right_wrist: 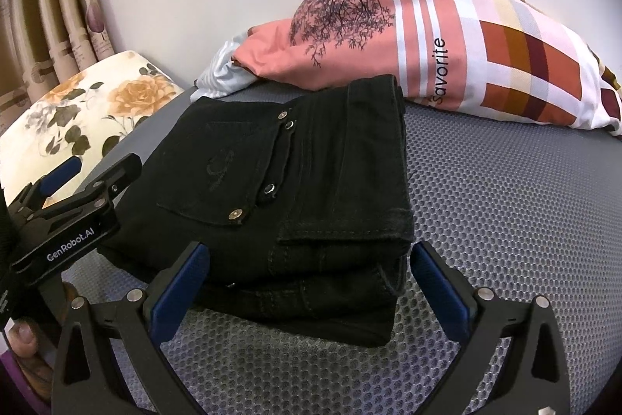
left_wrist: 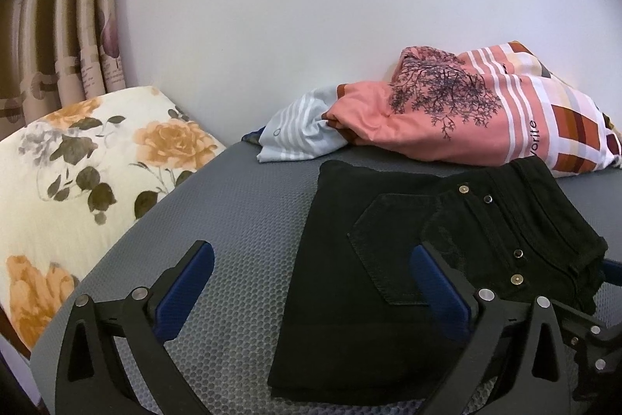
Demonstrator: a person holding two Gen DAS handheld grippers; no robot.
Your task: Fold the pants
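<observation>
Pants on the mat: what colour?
Black pants, with small metal studs; clearest in the right wrist view.

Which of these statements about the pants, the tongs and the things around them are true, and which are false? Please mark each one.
1. The black pants lie folded in a stack on the grey mat. True.
2. The right tongs grip the pants. False: they are open and hold nothing.
3. A peach printed cloth lies behind the pants. True.
4. The left tongs are shut. False: they are open.
5. The floral pillow is on the pants. False: it lies beside the mat.
</observation>
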